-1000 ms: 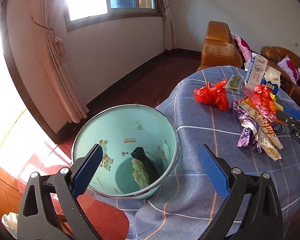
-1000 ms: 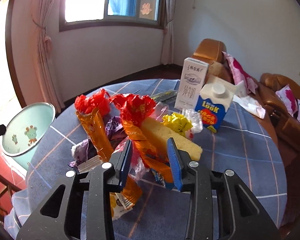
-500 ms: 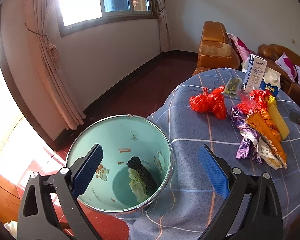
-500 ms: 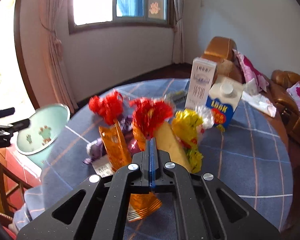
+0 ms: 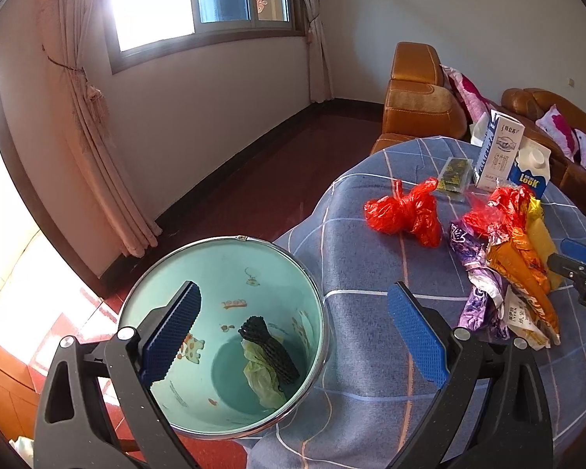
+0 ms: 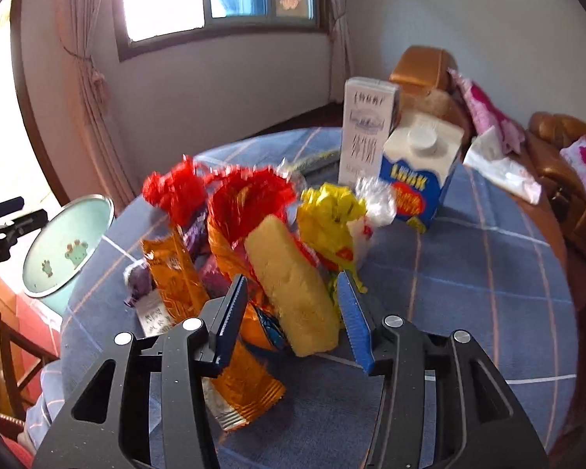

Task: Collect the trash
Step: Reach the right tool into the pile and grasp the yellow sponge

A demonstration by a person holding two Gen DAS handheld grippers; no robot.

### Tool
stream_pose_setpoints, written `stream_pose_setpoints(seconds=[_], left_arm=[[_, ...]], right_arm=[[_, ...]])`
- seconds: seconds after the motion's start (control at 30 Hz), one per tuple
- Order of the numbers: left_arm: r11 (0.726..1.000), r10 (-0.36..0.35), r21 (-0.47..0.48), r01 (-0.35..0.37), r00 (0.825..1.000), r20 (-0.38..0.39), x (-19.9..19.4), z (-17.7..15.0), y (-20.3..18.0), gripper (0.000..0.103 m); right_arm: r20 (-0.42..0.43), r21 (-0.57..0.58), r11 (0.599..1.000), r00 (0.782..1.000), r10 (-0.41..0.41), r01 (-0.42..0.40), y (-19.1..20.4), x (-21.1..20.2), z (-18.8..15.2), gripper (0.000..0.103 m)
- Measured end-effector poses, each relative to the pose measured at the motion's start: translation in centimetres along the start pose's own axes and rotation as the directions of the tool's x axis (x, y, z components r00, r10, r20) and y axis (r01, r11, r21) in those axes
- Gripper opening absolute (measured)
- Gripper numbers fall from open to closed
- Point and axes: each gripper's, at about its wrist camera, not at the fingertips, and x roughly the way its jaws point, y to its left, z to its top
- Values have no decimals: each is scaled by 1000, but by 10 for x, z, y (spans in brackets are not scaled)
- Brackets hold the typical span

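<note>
A mint-green trash bin (image 5: 254, 262) stands beside the table's left edge; it holds a black net and a green scrap (image 5: 267, 355). My left gripper (image 5: 293, 336) is open and empty above the bin's rim. A heap of wrappers lies on the blue checked tablecloth (image 6: 468, 281): an orange wrapper (image 6: 175, 273), a yellow sponge-like block (image 6: 293, 293), a red bag (image 5: 402, 215), purple foil (image 5: 476, 297). My right gripper (image 6: 291, 305) is open with its fingers either side of the yellow block. The bin also shows in the right wrist view (image 6: 66, 246).
A tall white carton (image 6: 367, 133) and a blue-and-white milk carton (image 6: 422, 172) stand behind the heap. A dark flat packet (image 5: 455, 174) lies near them. A brown leather sofa (image 5: 418, 97) with pink cushions sits behind the table. A wooden chair (image 6: 8, 351) is at the left.
My right gripper, fully shut half a second ago, has opened around the yellow block. The left gripper has drifted slightly; it stays open over the bin.
</note>
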Motion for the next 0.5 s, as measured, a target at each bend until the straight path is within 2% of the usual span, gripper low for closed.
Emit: stream_pose_setpoints(seconds=[0.17, 0.27, 0.5], left_arm=[[1000, 3, 6, -3, 1000, 5, 0, 3, 0, 94], [1000, 3, 10, -3, 1000, 7, 4, 7, -1, 94], [1000, -14, 6, 14, 1000, 6, 10, 15, -9, 94]], right_arm=[[-58, 50, 997, 996, 67, -64, -12, 15, 1, 38], [-90, 53, 995, 992, 92, -88, -15, 17, 0, 39], [-136, 192, 968, 972, 190, -163, -34, 27, -1, 40]])
